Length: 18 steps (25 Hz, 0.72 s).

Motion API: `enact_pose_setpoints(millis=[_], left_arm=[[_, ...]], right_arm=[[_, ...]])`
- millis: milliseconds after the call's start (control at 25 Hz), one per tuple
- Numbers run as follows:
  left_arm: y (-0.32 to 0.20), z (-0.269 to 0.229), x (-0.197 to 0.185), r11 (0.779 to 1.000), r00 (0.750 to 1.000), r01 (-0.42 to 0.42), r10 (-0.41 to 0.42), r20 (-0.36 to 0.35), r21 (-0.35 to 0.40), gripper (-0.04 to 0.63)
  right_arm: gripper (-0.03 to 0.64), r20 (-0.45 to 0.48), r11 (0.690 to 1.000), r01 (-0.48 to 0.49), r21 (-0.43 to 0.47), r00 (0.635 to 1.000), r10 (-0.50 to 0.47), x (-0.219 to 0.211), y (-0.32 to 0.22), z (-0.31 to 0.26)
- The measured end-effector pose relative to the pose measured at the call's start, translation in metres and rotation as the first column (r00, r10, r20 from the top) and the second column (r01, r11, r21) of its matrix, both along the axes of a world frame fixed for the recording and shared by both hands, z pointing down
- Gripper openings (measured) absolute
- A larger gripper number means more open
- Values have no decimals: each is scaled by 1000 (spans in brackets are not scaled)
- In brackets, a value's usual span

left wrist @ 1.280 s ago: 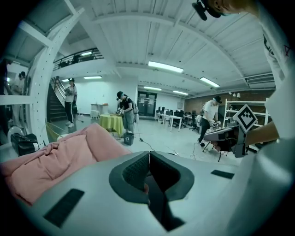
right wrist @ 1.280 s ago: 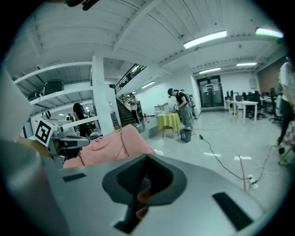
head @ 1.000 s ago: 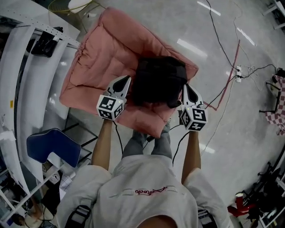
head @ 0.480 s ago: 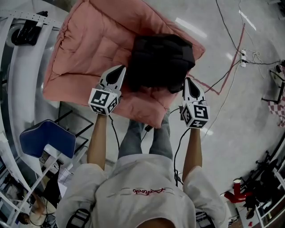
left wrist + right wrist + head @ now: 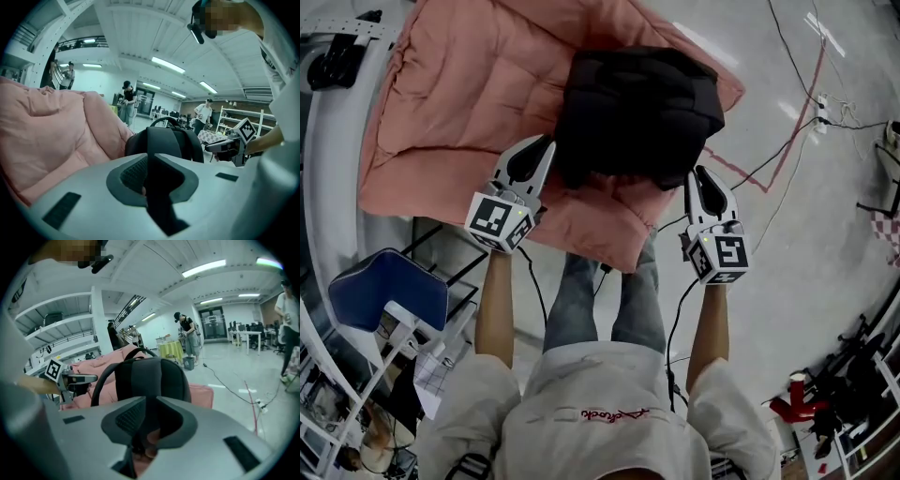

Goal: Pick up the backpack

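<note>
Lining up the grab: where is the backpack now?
In the head view, the backpack sits on the right end of the pink quilt, between the left tongs and the right tongs.

From the head view, the pink cushion [image 5: 459, 103] runs off the top edge, and we cannot see the part of it lying under the backpack [image 5: 637, 103]. The cushion's near hem hides the far ends of the person's legs [image 5: 581, 309]. A black thing [image 5: 337, 56] at the top left and a red thing [image 5: 797, 408] at the bottom right are too small for us to name. In the left gripper view, the left gripper [image 5: 150, 159] covers the backpack's lower half with its own body. In the right gripper view, a pinkish bit [image 5: 147, 446] shows low in the right gripper [image 5: 146, 401], between its jaws; we cannot tell what it is. A bystander [image 5: 289, 310] there is cut by the right edge.
</note>
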<state>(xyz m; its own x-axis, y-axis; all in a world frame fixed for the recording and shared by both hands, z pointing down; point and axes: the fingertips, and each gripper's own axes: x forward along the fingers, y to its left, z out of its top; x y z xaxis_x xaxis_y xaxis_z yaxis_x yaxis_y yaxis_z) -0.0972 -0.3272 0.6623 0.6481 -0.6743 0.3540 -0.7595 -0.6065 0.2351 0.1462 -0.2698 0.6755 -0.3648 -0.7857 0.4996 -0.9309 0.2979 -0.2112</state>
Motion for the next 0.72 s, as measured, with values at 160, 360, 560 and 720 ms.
enact_pose_setpoints(millis=[160,360,560,720], left_arm=[[1,11,4,999,999,-44,44,-20,-9,178],[1,13,12,989,989,-146,146,-3,5,324],[-9,20,30,970,970,-242,242,8,-12,339],[-9,30,45,947,947,-320,319,-20,-39,337]], right_arm=[[212,3,998,61,17,998,-61,-4,-3,15],[275,-7,993,121,11,993,-120,-7,-11,28],[281,-14,989,144,27,990,-144,-7,-23,30],[281,-22,982,190,14,982,-190,-17,-28,40]])
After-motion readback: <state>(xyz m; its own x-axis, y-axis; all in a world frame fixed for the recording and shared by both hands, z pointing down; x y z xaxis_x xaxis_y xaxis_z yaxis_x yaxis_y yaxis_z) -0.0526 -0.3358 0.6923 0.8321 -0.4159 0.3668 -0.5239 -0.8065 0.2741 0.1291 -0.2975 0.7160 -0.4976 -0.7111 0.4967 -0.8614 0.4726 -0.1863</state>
